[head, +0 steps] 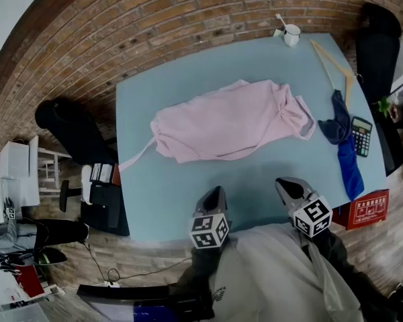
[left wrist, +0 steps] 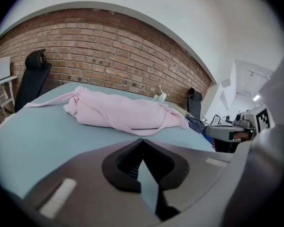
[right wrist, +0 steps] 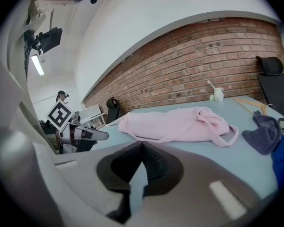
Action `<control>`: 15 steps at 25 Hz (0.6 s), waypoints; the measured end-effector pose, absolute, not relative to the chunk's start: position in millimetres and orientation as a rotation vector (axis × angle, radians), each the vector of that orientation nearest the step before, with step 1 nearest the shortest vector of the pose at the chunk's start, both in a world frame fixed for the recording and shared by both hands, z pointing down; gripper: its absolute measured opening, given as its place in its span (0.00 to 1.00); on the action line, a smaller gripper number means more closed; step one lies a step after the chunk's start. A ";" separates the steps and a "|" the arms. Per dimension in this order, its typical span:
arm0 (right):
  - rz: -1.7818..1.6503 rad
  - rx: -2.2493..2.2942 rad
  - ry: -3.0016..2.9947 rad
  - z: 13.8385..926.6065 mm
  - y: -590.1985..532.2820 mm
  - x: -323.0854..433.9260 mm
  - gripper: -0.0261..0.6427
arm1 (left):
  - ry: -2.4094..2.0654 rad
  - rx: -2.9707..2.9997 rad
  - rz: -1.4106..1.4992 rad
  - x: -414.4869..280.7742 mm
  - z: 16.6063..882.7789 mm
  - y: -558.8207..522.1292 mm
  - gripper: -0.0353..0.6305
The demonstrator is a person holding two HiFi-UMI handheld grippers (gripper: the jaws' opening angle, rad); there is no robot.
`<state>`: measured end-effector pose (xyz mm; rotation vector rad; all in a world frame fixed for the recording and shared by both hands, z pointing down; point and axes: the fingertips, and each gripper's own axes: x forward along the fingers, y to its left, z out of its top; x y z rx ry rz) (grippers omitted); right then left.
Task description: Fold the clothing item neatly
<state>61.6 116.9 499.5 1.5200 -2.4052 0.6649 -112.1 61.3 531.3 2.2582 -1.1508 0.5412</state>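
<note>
A pink garment [head: 232, 123] lies bunched in the middle of the light blue table [head: 181, 193], one thin strap trailing off toward the left edge. It also shows as the pink garment [left wrist: 123, 113] in the left gripper view and the pink garment [right wrist: 175, 124] in the right gripper view. My left gripper [head: 215, 194] hovers over the near table edge, short of the cloth, its jaws shut on nothing. My right gripper [head: 287, 186] is beside it on the right, also shut and empty. Neither touches the garment.
A dark blue cloth [head: 342, 146] and a calculator [head: 361, 136] lie at the table's right side. A wooden hanger [head: 336, 66] and a white cup [head: 291, 35] are at the far right corner. Black chairs [head: 70, 129] stand left and far right.
</note>
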 end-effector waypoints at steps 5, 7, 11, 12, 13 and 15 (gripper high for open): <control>0.670 1.488 -2.405 502.8 116.7 57.0 0.04 | -1.162 2.240 0.546 -115.8 534.1 60.9 0.06; 0.668 1.480 -2.404 503.1 116.6 55.4 0.04 | -1.172 2.232 0.542 -118.6 534.3 61.5 0.06; 0.652 1.482 -2.405 501.4 116.1 54.6 0.04 | -1.182 2.228 0.540 -121.6 535.1 60.7 0.06; 0.646 1.486 -2.404 500.9 116.4 55.0 0.04 | -1.183 2.228 0.540 -121.6 535.5 60.8 0.06; 0.640 1.491 -2.403 500.5 117.0 55.5 0.04 | -1.183 2.229 0.541 -121.6 535.6 61.3 0.06; 0.628 1.501 -2.401 499.1 117.3 56.4 0.04 | -1.184 2.232 0.541 -121.4 535.3 61.7 0.06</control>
